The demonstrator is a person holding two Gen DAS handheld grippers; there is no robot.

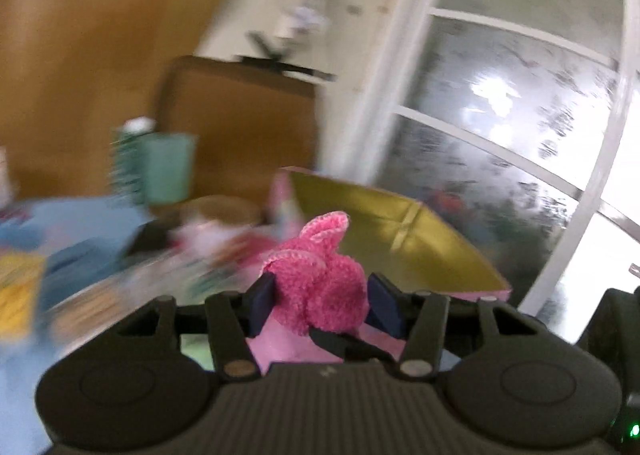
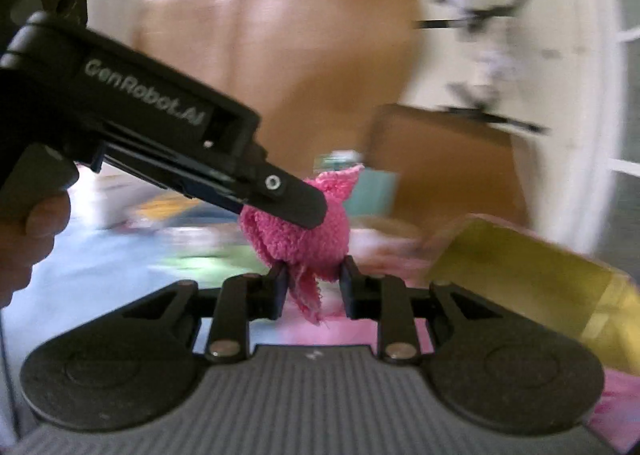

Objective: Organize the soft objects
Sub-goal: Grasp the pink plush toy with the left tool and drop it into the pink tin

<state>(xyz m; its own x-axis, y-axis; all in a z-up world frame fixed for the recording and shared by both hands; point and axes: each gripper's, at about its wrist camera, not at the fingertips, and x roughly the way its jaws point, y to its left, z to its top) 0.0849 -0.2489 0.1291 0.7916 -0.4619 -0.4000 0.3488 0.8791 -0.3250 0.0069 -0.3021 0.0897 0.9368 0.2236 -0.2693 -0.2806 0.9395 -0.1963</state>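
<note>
A fuzzy pink cloth [image 1: 320,283] is bunched into a ball and held in the air by both grippers. My left gripper [image 1: 320,301] is shut on it, with the cloth pressed between its dark pads. In the right wrist view the same pink cloth [image 2: 300,239] sits between my right gripper [image 2: 314,289], which is shut on its lower part. The left gripper [image 2: 296,201] comes in from the upper left and clamps the cloth from above. A loose corner hangs down between the right fingers.
An open box with a gold inside and pink outside [image 1: 400,239] lies just beyond the cloth; it shows at the right in the right wrist view [image 2: 540,279]. Blurred coloured items on a blue surface [image 1: 80,255], a teal container [image 1: 164,167], brown cardboard [image 1: 240,127] and a window [image 1: 500,135] lie around.
</note>
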